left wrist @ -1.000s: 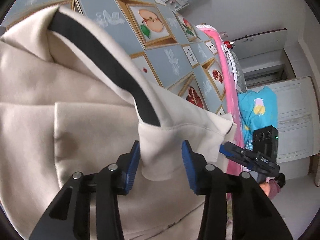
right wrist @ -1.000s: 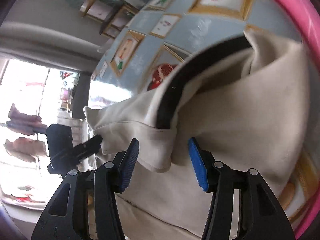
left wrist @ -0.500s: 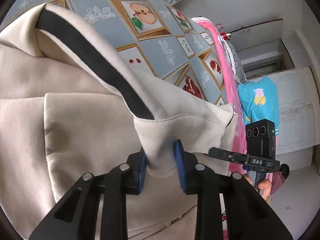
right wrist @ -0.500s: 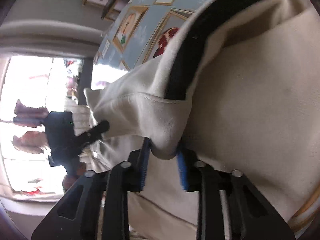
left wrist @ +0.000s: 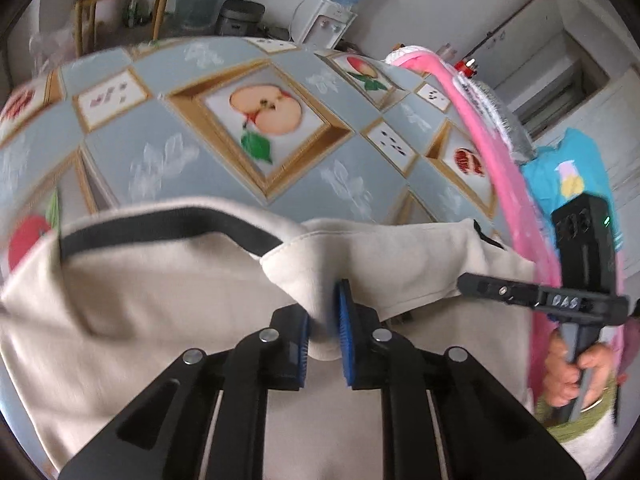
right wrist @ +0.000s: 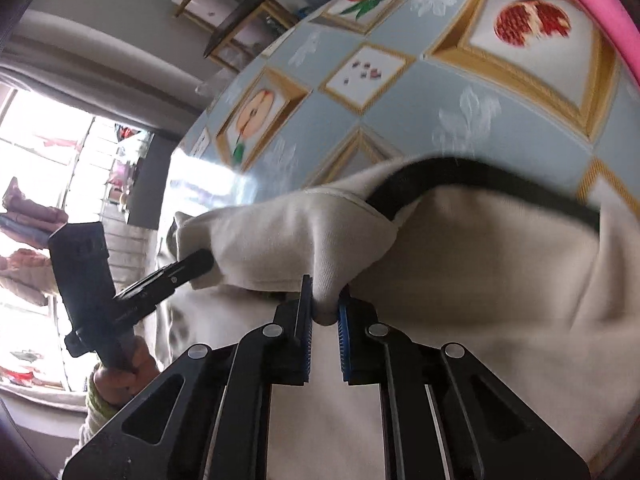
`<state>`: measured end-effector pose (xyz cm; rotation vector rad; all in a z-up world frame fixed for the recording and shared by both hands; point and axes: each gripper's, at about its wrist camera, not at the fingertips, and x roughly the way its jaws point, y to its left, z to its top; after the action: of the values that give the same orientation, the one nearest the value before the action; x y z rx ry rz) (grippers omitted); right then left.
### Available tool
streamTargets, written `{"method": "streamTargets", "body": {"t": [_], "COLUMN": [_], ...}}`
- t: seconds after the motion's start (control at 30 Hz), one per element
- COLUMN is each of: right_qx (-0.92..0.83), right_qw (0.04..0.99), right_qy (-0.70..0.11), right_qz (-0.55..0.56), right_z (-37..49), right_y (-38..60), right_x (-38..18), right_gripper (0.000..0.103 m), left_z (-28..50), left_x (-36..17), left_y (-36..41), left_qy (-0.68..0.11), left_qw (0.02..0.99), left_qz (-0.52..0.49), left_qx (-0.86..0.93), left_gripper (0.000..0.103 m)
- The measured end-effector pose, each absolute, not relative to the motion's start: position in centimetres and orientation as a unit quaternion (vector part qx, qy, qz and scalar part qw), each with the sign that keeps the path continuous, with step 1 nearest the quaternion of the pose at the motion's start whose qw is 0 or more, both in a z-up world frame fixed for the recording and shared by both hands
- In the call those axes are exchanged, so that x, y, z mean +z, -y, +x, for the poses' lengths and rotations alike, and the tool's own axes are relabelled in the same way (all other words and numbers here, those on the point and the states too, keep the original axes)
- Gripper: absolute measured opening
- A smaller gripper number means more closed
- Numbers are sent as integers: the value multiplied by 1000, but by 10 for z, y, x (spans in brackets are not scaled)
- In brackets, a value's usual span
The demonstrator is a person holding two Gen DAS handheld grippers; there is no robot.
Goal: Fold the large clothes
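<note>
A large cream garment with a black stripe lies over the table with the fruit-pattern cloth. My left gripper is shut on a hem fold of it, lifted off the table. My right gripper is shut on another part of the same hem. The black stripe curves behind the fold. Each gripper shows in the other's view, the right one at the garment's right edge and the left one at its left edge.
A pink hoop and a blue cloth stand at the table's right edge. A wooden stool, a rice cooker and a water dispenser are beyond the far edge. A bright window is on the left.
Both grippers closed on the garment's hem and have lifted and pulled it toward me. More of the tablecloth now shows beyond the garment.
</note>
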<state>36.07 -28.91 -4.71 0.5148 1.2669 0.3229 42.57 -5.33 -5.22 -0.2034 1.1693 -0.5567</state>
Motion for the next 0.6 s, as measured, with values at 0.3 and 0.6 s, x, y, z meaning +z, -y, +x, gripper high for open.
{"method": "streamTargets", "body": {"t": [0.3, 0.6], "right_qx": [169, 127], "right_qw": [777, 799], "right_qy": [-596, -575], "right_qz": [109, 123], "right_z": [346, 331], "right_y": [273, 286], "right_x": [-45, -33], "right_gripper": [11, 52], "left_z": [415, 410], "left_x": [-58, -59], "left_y": [57, 62], "left_qy": [-539, -527], "left_qw": [794, 805], "left_qz": [-7, -5], "left_qx": [-281, -271], "left_gripper": [13, 15]}}
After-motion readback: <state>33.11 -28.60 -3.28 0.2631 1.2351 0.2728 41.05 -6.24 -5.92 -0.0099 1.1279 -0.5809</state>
